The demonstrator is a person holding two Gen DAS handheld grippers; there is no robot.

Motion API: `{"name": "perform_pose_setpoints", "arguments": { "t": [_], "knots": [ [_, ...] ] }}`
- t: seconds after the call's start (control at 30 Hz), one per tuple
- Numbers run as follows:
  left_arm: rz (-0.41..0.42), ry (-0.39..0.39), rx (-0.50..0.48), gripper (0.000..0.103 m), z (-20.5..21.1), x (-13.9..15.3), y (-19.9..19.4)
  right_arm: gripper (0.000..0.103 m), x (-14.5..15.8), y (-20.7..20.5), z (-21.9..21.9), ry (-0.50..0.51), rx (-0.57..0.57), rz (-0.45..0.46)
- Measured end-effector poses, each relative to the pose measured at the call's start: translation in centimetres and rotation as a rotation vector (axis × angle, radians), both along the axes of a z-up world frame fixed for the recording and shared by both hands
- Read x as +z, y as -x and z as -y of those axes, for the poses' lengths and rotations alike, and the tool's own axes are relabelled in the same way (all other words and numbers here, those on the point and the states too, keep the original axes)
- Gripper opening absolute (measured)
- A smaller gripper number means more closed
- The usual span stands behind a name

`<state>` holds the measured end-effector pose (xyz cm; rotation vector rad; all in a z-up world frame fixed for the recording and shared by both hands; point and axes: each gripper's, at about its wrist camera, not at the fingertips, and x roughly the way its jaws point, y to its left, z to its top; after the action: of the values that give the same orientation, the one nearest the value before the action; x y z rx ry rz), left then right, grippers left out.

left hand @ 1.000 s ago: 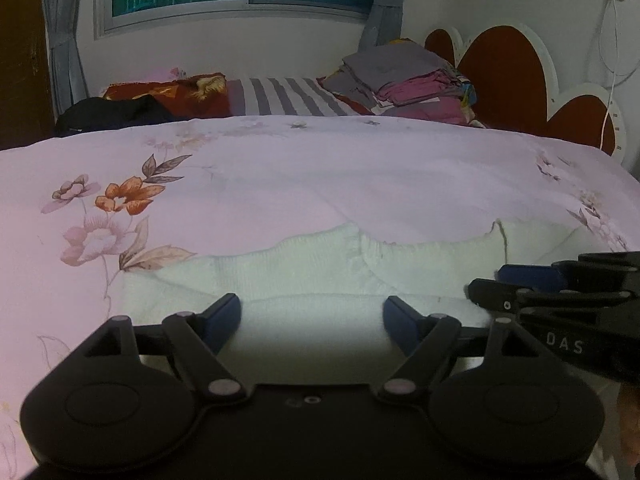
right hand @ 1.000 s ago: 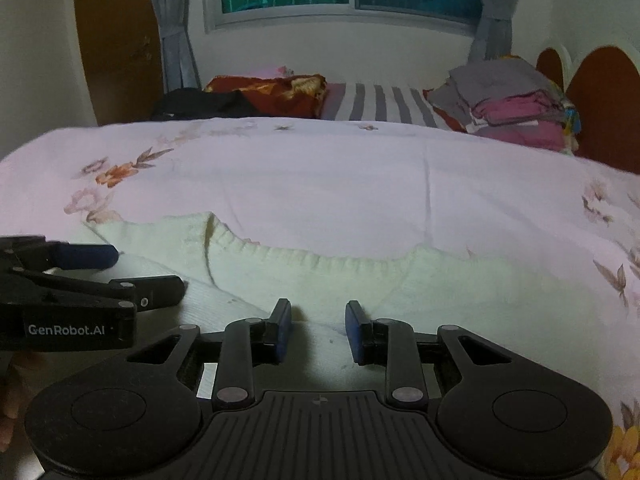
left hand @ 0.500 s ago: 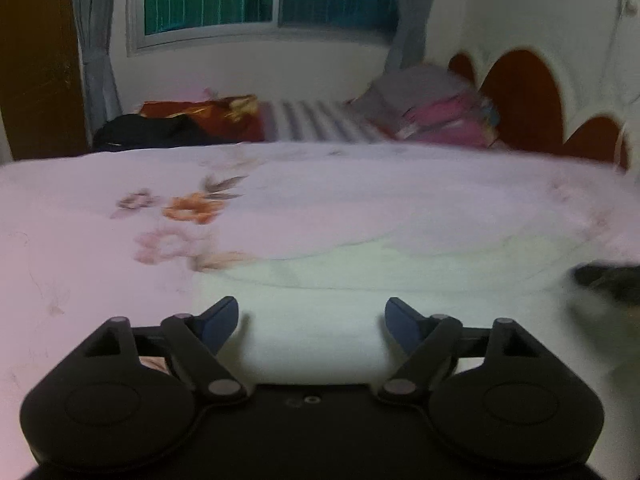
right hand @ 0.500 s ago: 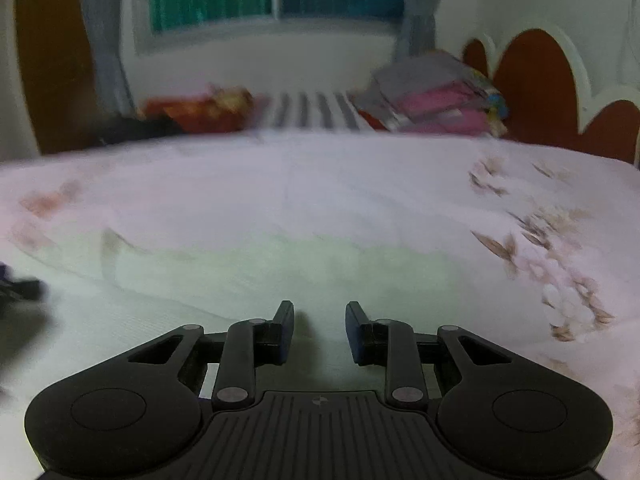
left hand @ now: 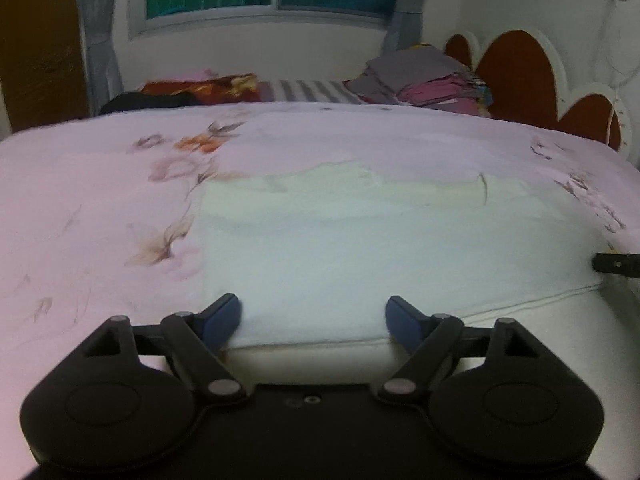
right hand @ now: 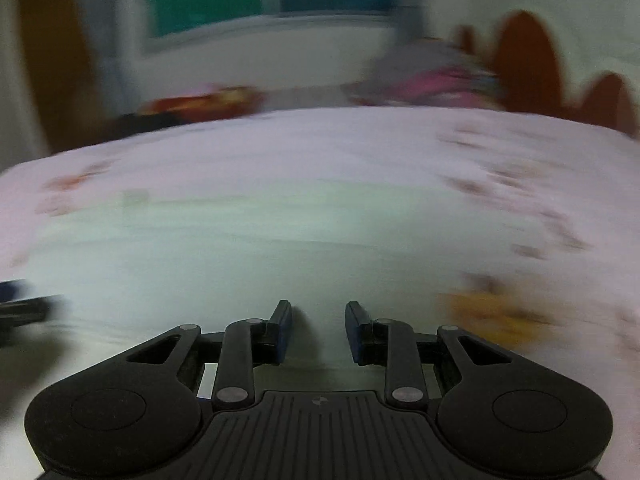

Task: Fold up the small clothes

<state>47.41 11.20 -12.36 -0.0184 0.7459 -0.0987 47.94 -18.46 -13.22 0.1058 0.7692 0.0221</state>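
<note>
A white knit garment [left hand: 360,248] lies flat on the pink floral bedsheet [left hand: 100,208], with a hem edge running across just ahead of my left gripper [left hand: 312,318]. That gripper hovers wide open over the garment's near edge, with nothing between its blue pads. At the right edge of the left wrist view, the tip of my right gripper [left hand: 616,264] shows. The right wrist view is motion-blurred. There the right gripper [right hand: 318,330] stands over the garment [right hand: 240,248] with a narrow, empty gap between its fingers. A dark blur at that view's left edge is the left gripper [right hand: 24,312].
A stack of folded clothes [left hand: 424,80] sits at the far side by the brown scalloped headboard [left hand: 516,76]. A striped pillow [left hand: 308,90], a red patterned one [left hand: 208,88] and a dark bundle [left hand: 148,102] line the far edge below the window. A wooden cabinet [left hand: 40,40] stands left.
Both grippers have drawn apart sideways: each has slid to the edge of the other's view. More of the garment's near side now shows. Neither gripper's finger gap has changed.
</note>
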Motion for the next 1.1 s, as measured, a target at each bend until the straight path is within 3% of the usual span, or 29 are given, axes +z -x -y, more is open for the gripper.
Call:
{"name": "perform_pose_setpoints", "arguments": {
  "t": [0.1, 0.37, 0.47, 0.53, 0.63, 0.9, 1.0, 1.03, 1.1],
  "knots": [
    [0.002, -0.014, 0.016, 0.080, 0.4, 0.1, 0.0, 0.028, 0.1, 0.3, 2.2, -0.092, -0.044, -0.011],
    [-0.009, -0.032, 0.009, 0.077, 0.4, 0.9, 0.4, 0.028, 0.7, 0.8, 1.2, -0.031, -0.035, -0.011],
    [0.012, -0.035, 0.013, 0.077, 0.7, 1.6, 0.8, 0.028, 1.6, 1.3, 1.5, -0.042, -0.043, 0.032],
    [-0.018, -0.056, -0.001, 0.077, 1.2, 0.9, 0.5, 0.028, 1.9, 1.3, 1.4, -0.057, -0.033, 0.038],
    [-0.010, -0.070, -0.004, 0.080, 1.2, 0.0, 0.7, 0.028, 0.5, 0.5, 0.8, -0.023, -0.015, -0.053],
    [-0.004, -0.092, -0.035, 0.080, 1.2, -0.1, 1.3, 0.028, -0.2, 0.8, -0.2, 0.041, -0.005, -0.035],
    [0.017, -0.067, -0.039, 0.081, 0.5, -0.2, 1.5, 0.028, -0.1, 0.9, -0.9, 0.083, 0.005, -0.036],
    [0.024, -0.058, -0.033, 0.083, 0.2, 0.0, 1.9, 0.028, 0.2, 0.9, -1.0, 0.089, 0.006, -0.036],
    [0.052, -0.052, -0.020, 0.099, -0.5, 0.6, 3.0, 0.028, 1.5, 1.4, -0.7, 0.055, -0.005, -0.002]
  ]
}}
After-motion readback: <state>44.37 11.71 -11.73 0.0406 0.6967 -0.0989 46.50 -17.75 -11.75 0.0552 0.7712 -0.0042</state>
